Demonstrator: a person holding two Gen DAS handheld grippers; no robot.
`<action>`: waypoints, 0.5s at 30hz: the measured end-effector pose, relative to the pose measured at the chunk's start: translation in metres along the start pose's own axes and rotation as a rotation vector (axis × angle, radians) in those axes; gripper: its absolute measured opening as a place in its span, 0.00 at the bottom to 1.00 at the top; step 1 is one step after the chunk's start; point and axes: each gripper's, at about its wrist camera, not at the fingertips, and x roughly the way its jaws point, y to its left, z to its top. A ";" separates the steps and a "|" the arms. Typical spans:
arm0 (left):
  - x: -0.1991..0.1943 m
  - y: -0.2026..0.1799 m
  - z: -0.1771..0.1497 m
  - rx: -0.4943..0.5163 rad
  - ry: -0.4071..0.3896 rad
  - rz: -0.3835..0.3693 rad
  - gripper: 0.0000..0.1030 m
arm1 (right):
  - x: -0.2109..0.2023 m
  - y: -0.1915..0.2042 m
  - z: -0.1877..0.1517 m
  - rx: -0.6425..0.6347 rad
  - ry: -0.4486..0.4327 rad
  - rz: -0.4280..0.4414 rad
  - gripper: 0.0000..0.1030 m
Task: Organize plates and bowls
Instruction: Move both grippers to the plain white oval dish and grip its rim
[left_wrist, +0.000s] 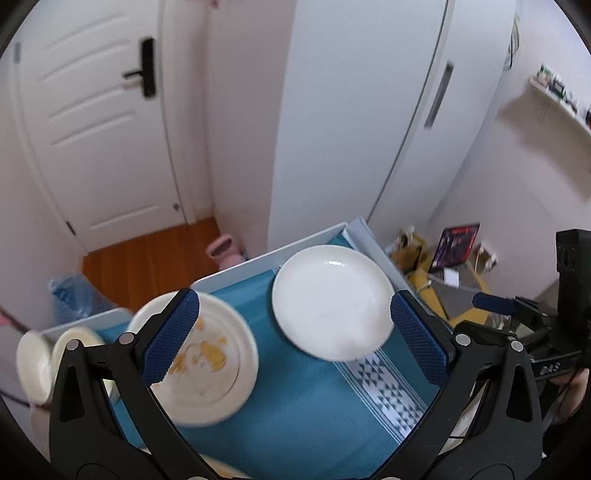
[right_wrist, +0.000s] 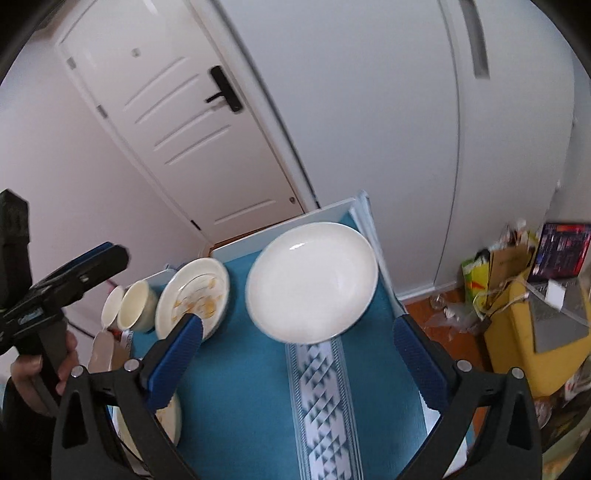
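A clean white plate (left_wrist: 332, 301) lies at the far end of the blue tablecloth (left_wrist: 295, 406); it also shows in the right wrist view (right_wrist: 312, 280). A cream plate with yellow food stains (left_wrist: 210, 354) lies to its left, and in the right wrist view (right_wrist: 194, 297). Two cream bowls (left_wrist: 55, 354) stand at the far left, seen too in the right wrist view (right_wrist: 136, 306). My left gripper (left_wrist: 291, 332) is open and empty above the cloth between the two plates. My right gripper (right_wrist: 295, 347) is open and empty, just short of the clean plate.
The white table edge (left_wrist: 266, 258) meets a white cabinet wall. A door and wooden floor (left_wrist: 147, 258) lie beyond. Yellow bags and clutter (right_wrist: 517, 295) sit on the right. Another cream dish (right_wrist: 170, 417) sits near the left front. My left gripper also appears in the right wrist view (right_wrist: 107, 258).
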 end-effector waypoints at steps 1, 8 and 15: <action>0.015 0.001 0.002 0.005 0.026 -0.016 1.00 | 0.006 -0.005 0.002 0.025 0.009 0.008 0.96; 0.139 0.028 0.014 0.026 0.242 -0.090 0.80 | 0.078 -0.045 -0.003 0.251 0.096 -0.012 0.70; 0.201 0.046 -0.004 0.051 0.367 -0.153 0.64 | 0.121 -0.059 -0.019 0.381 0.098 -0.059 0.54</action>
